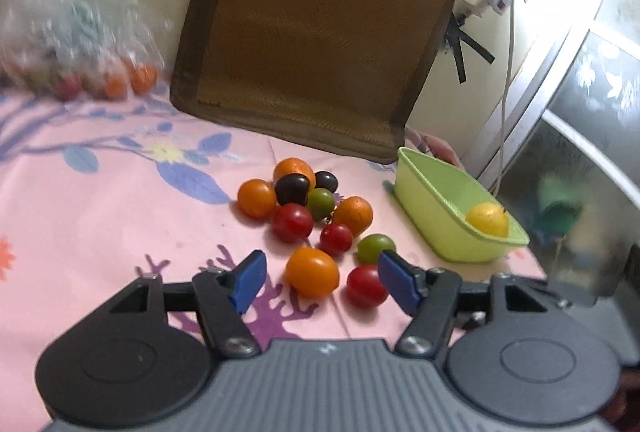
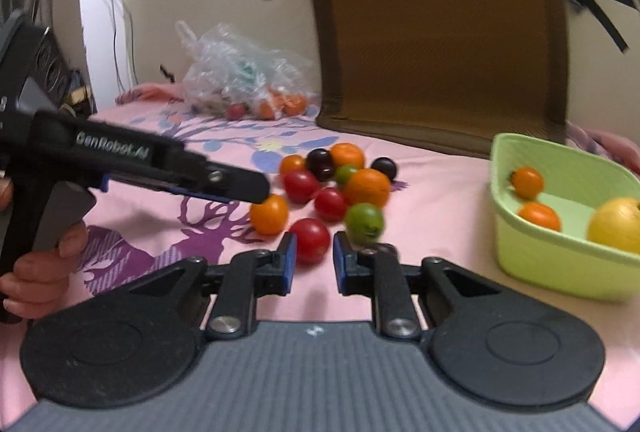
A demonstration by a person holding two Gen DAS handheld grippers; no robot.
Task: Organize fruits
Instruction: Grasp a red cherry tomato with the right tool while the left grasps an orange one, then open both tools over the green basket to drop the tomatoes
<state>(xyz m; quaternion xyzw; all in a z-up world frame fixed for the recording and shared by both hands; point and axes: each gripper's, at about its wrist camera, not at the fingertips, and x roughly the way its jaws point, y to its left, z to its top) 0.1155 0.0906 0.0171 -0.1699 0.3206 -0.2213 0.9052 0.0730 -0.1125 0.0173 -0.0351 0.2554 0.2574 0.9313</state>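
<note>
left wrist: left gripper (image 1: 319, 278) jaws wide apart, empty, low centre over orange tomato (image 1: 312, 272) | fruit pile (image 1: 304, 203) mid-frame on pink bedsheet (image 1: 100, 191) | green basket (image 1: 440, 216) right, yellow fruit (image 1: 487, 219) inside || right wrist: right gripper (image 2: 314, 264) jaws parted, nothing clamped, red tomato (image 2: 310, 240) just beyond tips | basket (image 2: 532, 252) right edge, two orange tomatoes plus the yellow one | plastic bag (image 2: 240, 71) upper left
</note>
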